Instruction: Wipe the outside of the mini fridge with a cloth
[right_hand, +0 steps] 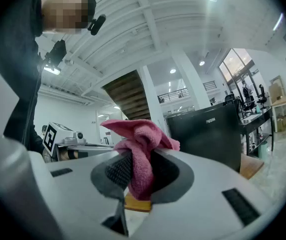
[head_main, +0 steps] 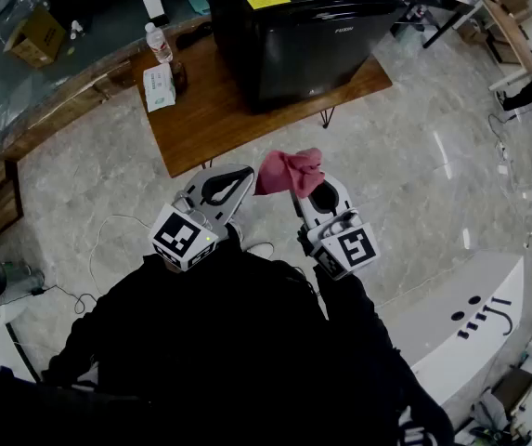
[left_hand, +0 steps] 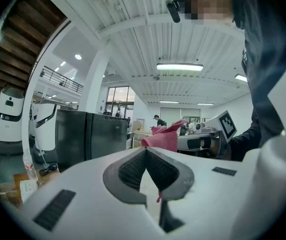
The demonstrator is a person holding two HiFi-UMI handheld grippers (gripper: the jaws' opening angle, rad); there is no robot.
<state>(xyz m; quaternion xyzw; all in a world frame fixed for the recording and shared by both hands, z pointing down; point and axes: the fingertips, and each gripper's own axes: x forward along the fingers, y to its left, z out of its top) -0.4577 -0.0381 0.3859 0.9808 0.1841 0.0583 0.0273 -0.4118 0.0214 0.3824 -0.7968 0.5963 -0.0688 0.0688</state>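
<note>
Mini fridge: black, boxy, with smooth glossy faces and a yellow label on its top. It stands on a low wooden table with visible grain and thin metal legs. The top edge of the head view cuts off the fridge's far side. A clear plastic water bottle and a white-and-green box also sit on the table. The floor is pale grey, marbled and polished, with glare patches.

Cloth: pink and nappy like towelling, bunched into a crumpled peak. The right claw pinches it, ribbed dark pads pressed to either side of the bunch. Cloth rises above the tips and hangs down behind them. It is held in the air, well apart from the fridge, with open floor between.

Left claw: smooth white shell, dark ribbed pads. The tips are pressed together with nothing between them, and a gap widens behind them. A stray pink thread clings at one pad's lower edge.

The two claws sit side by side, near each other. In the head view the cloth's edge lies just beside the left claw's tip; I cannot tell whether they touch.

Hard to make out: both hands are hidden behind the marker cubes and black sleeves. The person's dark torso fills the lower head view and covers the floor there. There is small white lettering on the fridge front.
</note>
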